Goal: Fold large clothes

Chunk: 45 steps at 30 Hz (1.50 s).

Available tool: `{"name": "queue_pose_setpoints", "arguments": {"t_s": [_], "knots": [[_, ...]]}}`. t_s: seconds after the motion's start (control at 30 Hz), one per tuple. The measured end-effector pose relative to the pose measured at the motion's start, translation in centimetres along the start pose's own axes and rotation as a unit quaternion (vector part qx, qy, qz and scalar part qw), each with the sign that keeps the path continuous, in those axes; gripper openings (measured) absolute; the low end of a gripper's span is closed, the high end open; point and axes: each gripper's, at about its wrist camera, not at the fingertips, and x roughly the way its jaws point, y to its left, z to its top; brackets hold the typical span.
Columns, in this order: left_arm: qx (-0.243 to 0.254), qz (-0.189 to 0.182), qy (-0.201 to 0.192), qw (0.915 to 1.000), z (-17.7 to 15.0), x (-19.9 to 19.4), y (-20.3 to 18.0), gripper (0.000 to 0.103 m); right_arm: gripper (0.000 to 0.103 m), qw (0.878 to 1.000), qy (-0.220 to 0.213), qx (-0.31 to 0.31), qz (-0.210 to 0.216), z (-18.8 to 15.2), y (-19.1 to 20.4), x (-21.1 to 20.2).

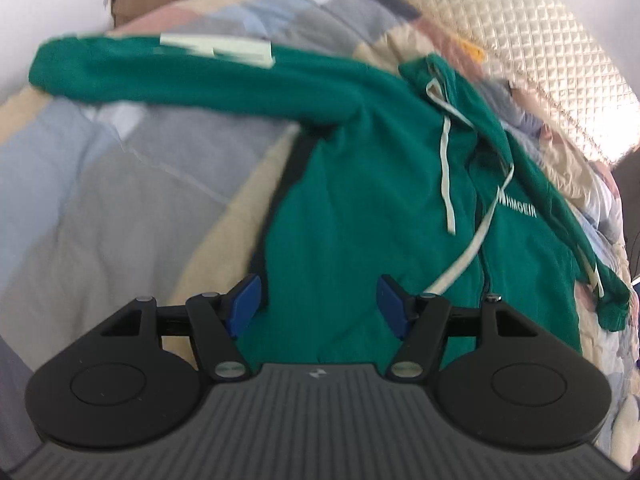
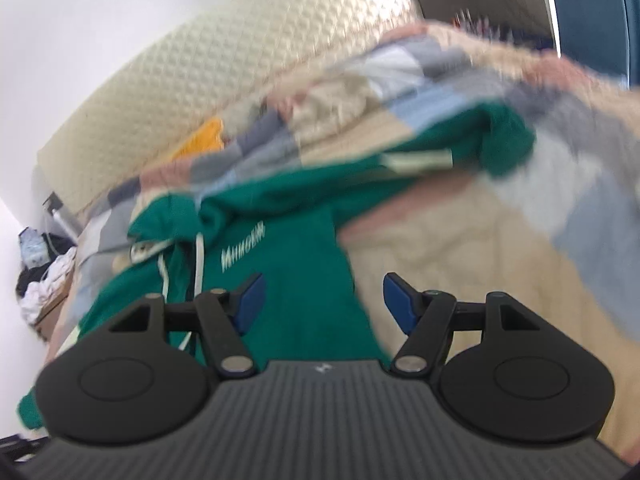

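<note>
Left wrist: green hoodie (image 1: 360,208) flat on quilt (image 1: 120,184).

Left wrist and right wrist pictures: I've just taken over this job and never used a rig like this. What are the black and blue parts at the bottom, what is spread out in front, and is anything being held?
Each picture comes from a fisheye camera mounted on a hand-held gripper, looking forward along its two fingers. There is no robot arm; a person carries one gripper in each hand. The black and blue parts are the left gripper and the right gripper themselves.

Both views look down on a green hoodie with pale drawstrings, lying on a patchwork quilt that covers a bed. One sleeve stretches out sideways. A cream quilted headboard stands behind.

Nothing is held. Both pairs of jaws stand open with no cloth between the blue pads. Both pictures are blurred.
</note>
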Motion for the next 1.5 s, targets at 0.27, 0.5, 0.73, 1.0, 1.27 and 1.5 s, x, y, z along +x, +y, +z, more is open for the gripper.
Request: {"name": "queue_pose_setpoints", "arguments": {"t_s": [0.27,0.5,0.73,1.0,1.27,1.5], "knots": [[0.0,0.041,0.002,0.9991,-0.7,3.0,2.2,0.069,0.082,0.997,0.052,-0.018,-0.046,-4.3,-2.0,2.7],[0.024,0.077,-0.004,0.9968,-0.7,5.1,2.1,0.069,0.082,0.992,0.107,-0.022,-0.06,-5.7,-3.1,6.8],[-0.015,0.065,0.031,0.9973,-0.8,7.7,3.3,0.069,0.084,0.991,0.133,0.024,-0.024,-6.7,-4.2,8.7],[-0.01,0.053,0.037,0.9979,-1.7,7.5,3.2,0.029,0.062,0.986,0.165,-0.028,0.0,-7.7,-2.5,9.0],[-0.045,0.004,0.028,0.9986,-1.4,4.3,3.4,0.008,0.013,0.991,0.124,-0.038,0.035,-6.7,-2.1,5.8],[-0.036,-0.009,0.058,0.9976,-1.7,2.7,3.1,0.009,0.011,0.994,0.097,-0.05,-0.005,-6.2,-2.1,4.2]]}}
